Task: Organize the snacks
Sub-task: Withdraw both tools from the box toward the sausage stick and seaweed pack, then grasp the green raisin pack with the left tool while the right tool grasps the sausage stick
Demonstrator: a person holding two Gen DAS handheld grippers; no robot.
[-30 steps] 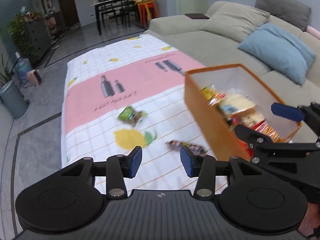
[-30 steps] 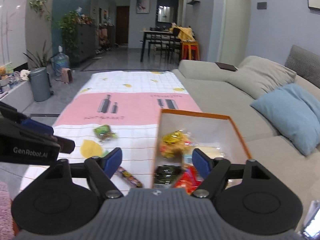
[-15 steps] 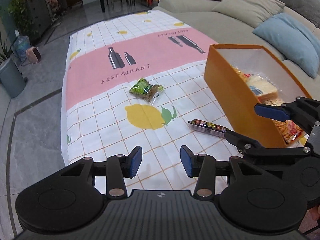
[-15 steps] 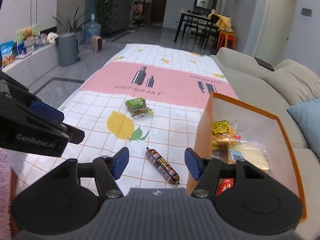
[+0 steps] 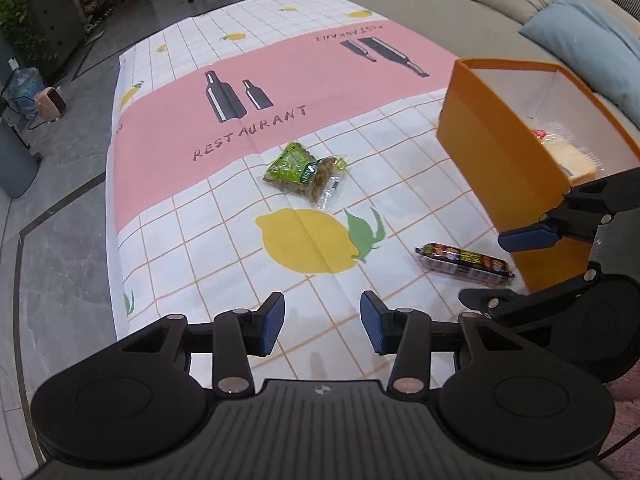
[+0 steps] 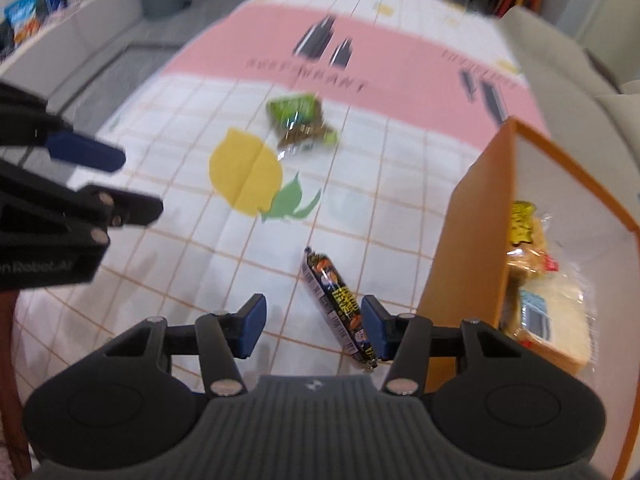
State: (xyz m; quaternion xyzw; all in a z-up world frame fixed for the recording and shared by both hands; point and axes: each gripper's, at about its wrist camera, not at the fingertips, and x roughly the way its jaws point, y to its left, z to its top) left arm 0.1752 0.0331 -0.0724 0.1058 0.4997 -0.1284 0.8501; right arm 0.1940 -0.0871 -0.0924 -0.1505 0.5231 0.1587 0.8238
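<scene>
An orange box point(image 5: 504, 160) holding several snack packets stands on the right of the tablecloth point(image 5: 200, 240); it also shows in the right wrist view point(image 6: 464, 256). A green snack bag point(image 5: 304, 172) lies mid-cloth, also in the right wrist view point(image 6: 300, 120). A dark sausage stick point(image 5: 464, 260) lies by the box's near corner. My right gripper point(image 6: 313, 330) is open, low over the cloth, with the sausage stick point(image 6: 340, 304) just inside its right finger. My left gripper point(image 5: 322, 326) is open and empty, above the cloth's near part.
A grey sofa point(image 5: 460, 4) with a blue cushion point(image 5: 588, 40) runs along the right. The grey floor point(image 5: 60, 220) lies left of the table. A plant cabinet point(image 5: 36, 28) stands at the far left. A shelf with snack bags point(image 6: 36, 12) lies far left in the right wrist view.
Both grippers have dropped and moved forward over the cloth. My right gripper has come down around the sausage stick. The right wrist view is blurred by motion.
</scene>
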